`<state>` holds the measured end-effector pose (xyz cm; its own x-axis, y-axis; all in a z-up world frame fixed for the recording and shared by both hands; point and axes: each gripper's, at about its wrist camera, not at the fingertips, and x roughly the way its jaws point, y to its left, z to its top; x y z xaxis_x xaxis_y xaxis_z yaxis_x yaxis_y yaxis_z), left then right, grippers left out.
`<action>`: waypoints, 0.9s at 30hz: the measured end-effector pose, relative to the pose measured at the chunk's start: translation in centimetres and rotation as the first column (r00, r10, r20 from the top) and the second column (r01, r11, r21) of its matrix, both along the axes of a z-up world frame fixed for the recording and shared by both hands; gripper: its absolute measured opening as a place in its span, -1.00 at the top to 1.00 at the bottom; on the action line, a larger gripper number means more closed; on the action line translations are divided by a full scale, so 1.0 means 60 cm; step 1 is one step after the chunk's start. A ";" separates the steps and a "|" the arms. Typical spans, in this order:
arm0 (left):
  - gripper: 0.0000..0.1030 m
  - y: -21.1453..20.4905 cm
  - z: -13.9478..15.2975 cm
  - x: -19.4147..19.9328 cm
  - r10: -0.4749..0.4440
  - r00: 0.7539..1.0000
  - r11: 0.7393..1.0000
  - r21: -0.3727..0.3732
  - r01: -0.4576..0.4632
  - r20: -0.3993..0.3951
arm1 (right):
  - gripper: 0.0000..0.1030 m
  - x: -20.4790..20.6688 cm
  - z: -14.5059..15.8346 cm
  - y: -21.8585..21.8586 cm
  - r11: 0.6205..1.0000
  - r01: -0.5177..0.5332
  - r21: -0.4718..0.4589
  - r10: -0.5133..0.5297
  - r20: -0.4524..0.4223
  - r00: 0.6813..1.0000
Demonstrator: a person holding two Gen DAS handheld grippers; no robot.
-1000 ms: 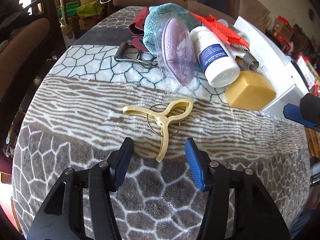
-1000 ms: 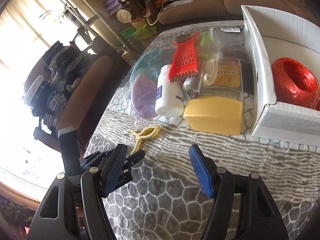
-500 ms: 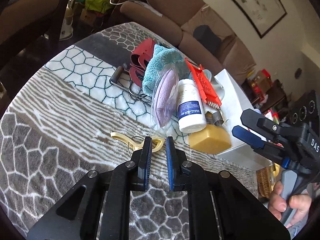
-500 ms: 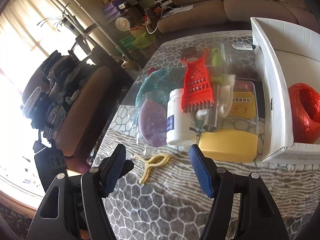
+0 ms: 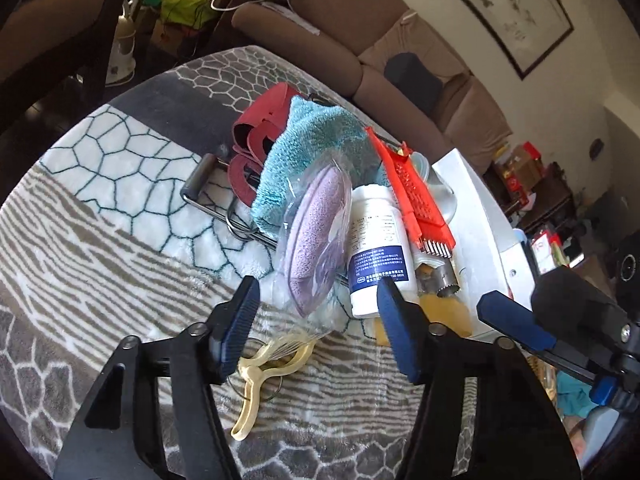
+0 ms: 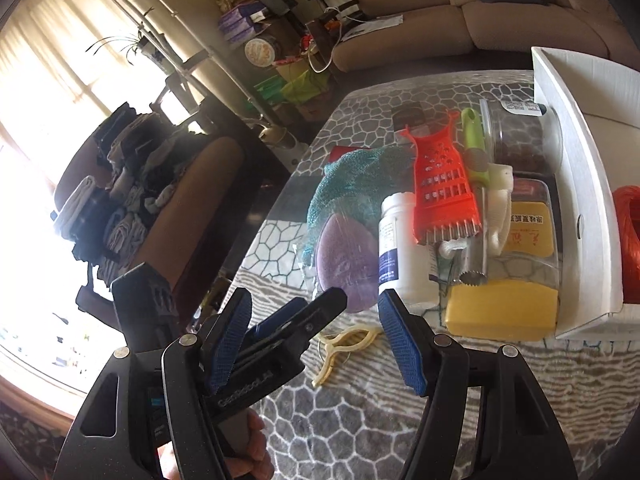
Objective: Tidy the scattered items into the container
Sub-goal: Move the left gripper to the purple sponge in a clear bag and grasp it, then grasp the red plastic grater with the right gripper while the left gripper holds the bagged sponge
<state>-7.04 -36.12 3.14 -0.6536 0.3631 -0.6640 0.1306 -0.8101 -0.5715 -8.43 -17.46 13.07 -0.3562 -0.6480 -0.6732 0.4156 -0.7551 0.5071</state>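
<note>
The left gripper (image 5: 316,328) has its fingers (image 5: 236,328) spread and opening, with nothing between them; the cream plastic clip (image 5: 264,372) lies flat on the worktop (image 5: 120,248) just below the left finger. The right gripper (image 6: 316,338) stands spread and empty. The clip looks light, stiff and thin: grip across its long leg, since the wire ring under it may snag. Clear cloth lies toward the camera. Beyond, the purple pouch (image 5: 316,240) and white bottle (image 5: 378,248) crowd the path to the white box (image 6: 576,184).

Clip (image 5: 256,376) before bottle (image 5: 376,248), beside box (image 5: 480,208)
</note>
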 end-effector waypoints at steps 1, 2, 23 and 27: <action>0.77 0.006 -0.002 -0.005 -0.008 1.000 1.000 0.000 0.008 0.005 | -0.33 -0.001 -0.001 0.009 1.000 0.009 -0.003 -0.009 0.005 1.000; 0.81 0.009 -0.001 -0.007 -0.013 1.000 1.000 0.011 0.012 0.003 | -0.33 -0.003 0.000 0.017 1.000 0.013 0.000 -0.013 0.007 1.000; 0.81 -0.073 0.088 0.050 0.105 0.986 0.993 0.067 -0.096 -0.133 | -0.33 -0.149 0.004 -0.044 0.908 0.100 0.408 -0.034 -0.167 0.985; 0.81 -0.065 0.092 0.046 0.081 0.987 0.995 0.065 -0.073 -0.140 | -0.33 -0.170 -0.034 -0.061 0.865 0.112 0.489 -0.048 -0.141 0.989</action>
